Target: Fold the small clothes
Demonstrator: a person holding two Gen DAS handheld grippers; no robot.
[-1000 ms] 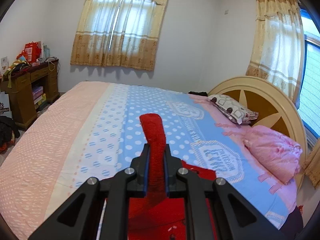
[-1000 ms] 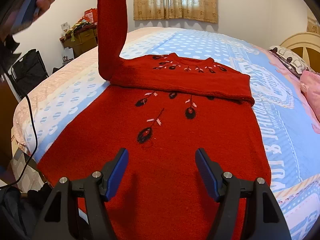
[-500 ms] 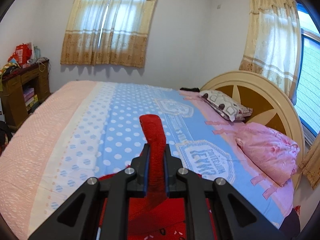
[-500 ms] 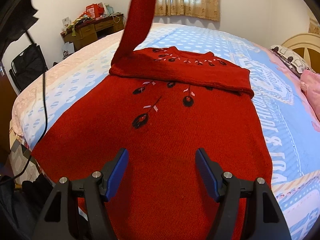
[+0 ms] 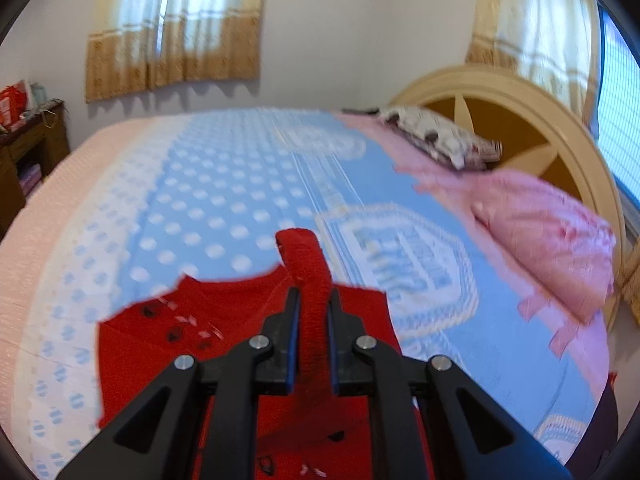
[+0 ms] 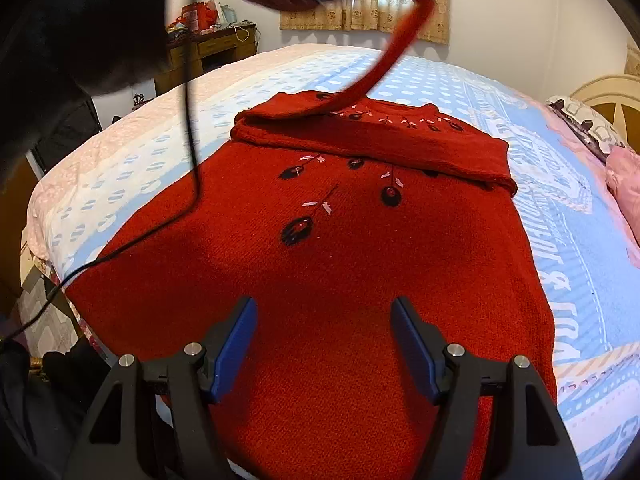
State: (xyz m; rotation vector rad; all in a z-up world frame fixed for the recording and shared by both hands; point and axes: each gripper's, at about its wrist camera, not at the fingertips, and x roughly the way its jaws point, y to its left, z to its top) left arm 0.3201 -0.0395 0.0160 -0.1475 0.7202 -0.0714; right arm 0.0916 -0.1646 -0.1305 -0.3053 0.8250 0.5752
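Big bed (image 5: 224,184) with a blue polka-dot spread, pink strip along one side. Pink pillow (image 5: 548,236) and a patterned one (image 5: 436,140) sit by the round cream headboard (image 5: 520,120). Yellow curtains (image 5: 172,28) on the windows, cluttered wooden desk (image 6: 212,46) against the wall.

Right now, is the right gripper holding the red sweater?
No, the right gripper hangs open above the red sweater, with nothing between its blue pads.

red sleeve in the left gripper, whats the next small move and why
Probably carry the sleeve a little farther across the chest and lower it. The left gripper is shut on its cuff, holding it taut above the sweater, whose other sleeve already lies folded across. The right gripper hovers open, free to smooth.
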